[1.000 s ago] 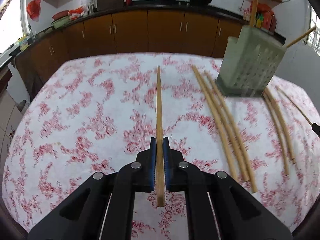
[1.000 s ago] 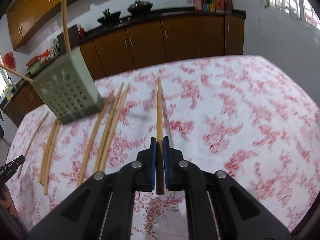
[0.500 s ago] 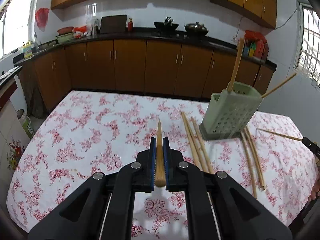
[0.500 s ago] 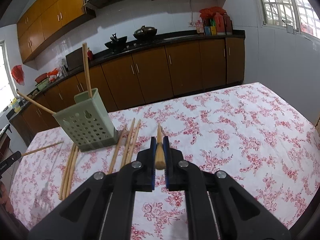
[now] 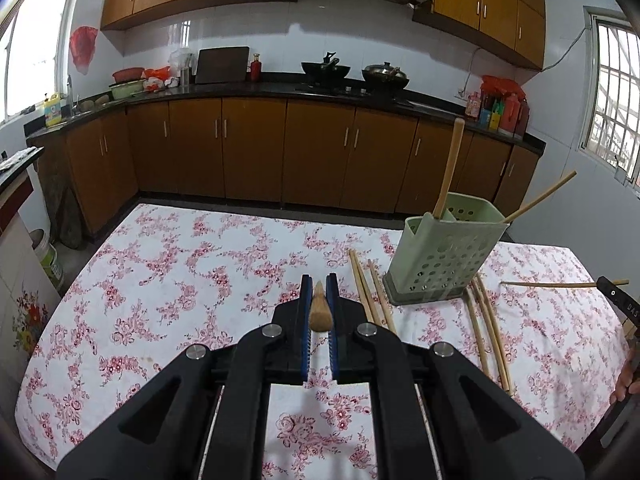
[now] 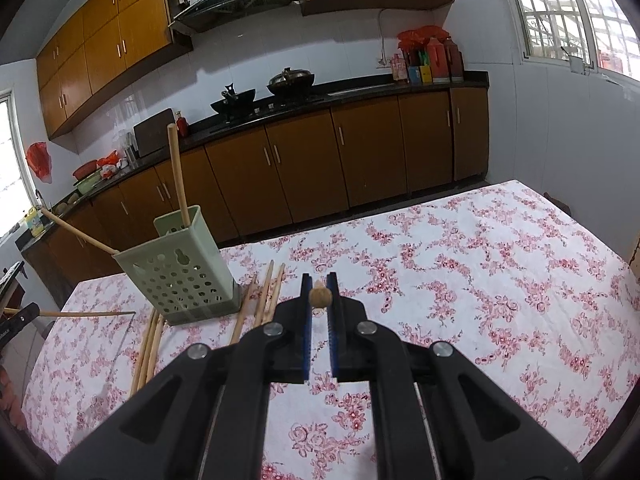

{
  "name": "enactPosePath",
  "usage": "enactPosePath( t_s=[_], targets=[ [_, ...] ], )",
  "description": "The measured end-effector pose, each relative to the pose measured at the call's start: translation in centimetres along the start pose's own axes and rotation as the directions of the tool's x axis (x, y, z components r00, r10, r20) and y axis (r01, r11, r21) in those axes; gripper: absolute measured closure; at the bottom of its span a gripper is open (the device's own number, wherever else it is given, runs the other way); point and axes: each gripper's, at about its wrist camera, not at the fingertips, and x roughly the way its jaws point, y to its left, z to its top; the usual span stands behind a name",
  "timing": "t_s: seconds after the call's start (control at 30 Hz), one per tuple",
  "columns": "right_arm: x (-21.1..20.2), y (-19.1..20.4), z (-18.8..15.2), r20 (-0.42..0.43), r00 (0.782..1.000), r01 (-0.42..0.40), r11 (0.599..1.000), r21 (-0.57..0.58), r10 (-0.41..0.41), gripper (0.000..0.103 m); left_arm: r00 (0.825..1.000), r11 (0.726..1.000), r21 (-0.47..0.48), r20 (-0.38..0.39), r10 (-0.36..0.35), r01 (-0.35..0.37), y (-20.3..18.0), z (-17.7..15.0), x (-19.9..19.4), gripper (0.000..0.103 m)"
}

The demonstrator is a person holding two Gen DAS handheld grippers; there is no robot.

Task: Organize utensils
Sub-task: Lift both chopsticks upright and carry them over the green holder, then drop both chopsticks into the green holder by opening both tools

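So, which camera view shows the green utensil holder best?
The right wrist view: the green utensil holder sits nearer, showing its perforated front and both chopsticks inside. The left wrist view shows it smaller, toward the right.

The holder (image 5: 440, 256) stands on the table (image 5: 180, 280) with two chopsticks (image 5: 450, 168) in it. Loose chopsticks (image 5: 370, 294) lie on both sides of it. Cabinets (image 5: 256, 152) stand behind the table.
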Motion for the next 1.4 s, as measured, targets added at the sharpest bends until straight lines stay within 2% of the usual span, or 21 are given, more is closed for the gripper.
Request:
enactPosePath(
  t_s=[0.3, 0.53, 0.67, 0.83, 0.97, 1.07, 1.17, 1.23, 1.4],
  targets=[
    [-2.9, 1.8, 3.6, 0.095, 0.993, -0.062, 0.997, -0.037, 0.066, 0.095, 0.997, 0.999, 0.014, 0.065, -0.038, 0.037, -0.9, 2.1, -2.5, 0.096],
    [-5.9, 3.7, 7.1, 0.135, 0.972, -0.187, 0.982, -0.035, 0.191, 0.095, 0.987, 0.993, 0.019, 0.107, -0.120, 0.119, -2.2, 4.1, -5.0, 0.096],
    [-7.5, 5.3, 9.2, 0.178, 0.949, -0.256, 0.966, -0.041, 0.259, 0.095, 0.972, 0.987, 0.027, 0.169, -0.162, 0.160, -3.8, 6.2, -6.6, 0.096],
    [-8.1, 7.5, 11.5, 0.241, 0.926, -0.281, 0.957, -0.074, 0.291, 0.095, 0.939, 0.982, 0.038, 0.288, -0.187, 0.184, -6.4, 9.4, -7.8, 0.096],
    [-6.7, 9.3, 12.3, 0.263, 0.920, -0.272, 0.957, -0.099, 0.289, 0.095, 0.915, 0.984, 0.007, 0.365, -0.171, 0.180, -8.1, 11.7, -7.2, 0.096],
    [-5.0, 10.3, 12.4, 0.261, 0.925, -0.251, 0.960, -0.122, 0.275, 0.095, 0.906, 0.988, -0.009, 0.400, -0.139, 0.156, -8.8, 12.3, -6.1, 0.096],
    [-3.2, 10.6, 12.0, 0.236, 0.933, -0.250, 0.960, -0.125, 0.273, 0.095, 0.908, 0.991, -0.012, 0.403, -0.116, 0.133, -9.5, 12.1, -4.3, 0.096],
    [-1.9, 11.0, 11.6, 0.211, 0.939, -0.249, 0.961, -0.122, 0.270, 0.095, 0.914, 0.994, -0.008, 0.394, -0.098, 0.110, -9.9, 11.6, -3.0, 0.096],
    [0.5, 11.7, 10.6, 0.157, 0.953, -0.240, 0.963, -0.122, 0.258, 0.095, 0.933, 0.994, -0.013, 0.348, -0.095, 0.106, -10.4, 10.4, -0.3, 0.096]
  ],
)
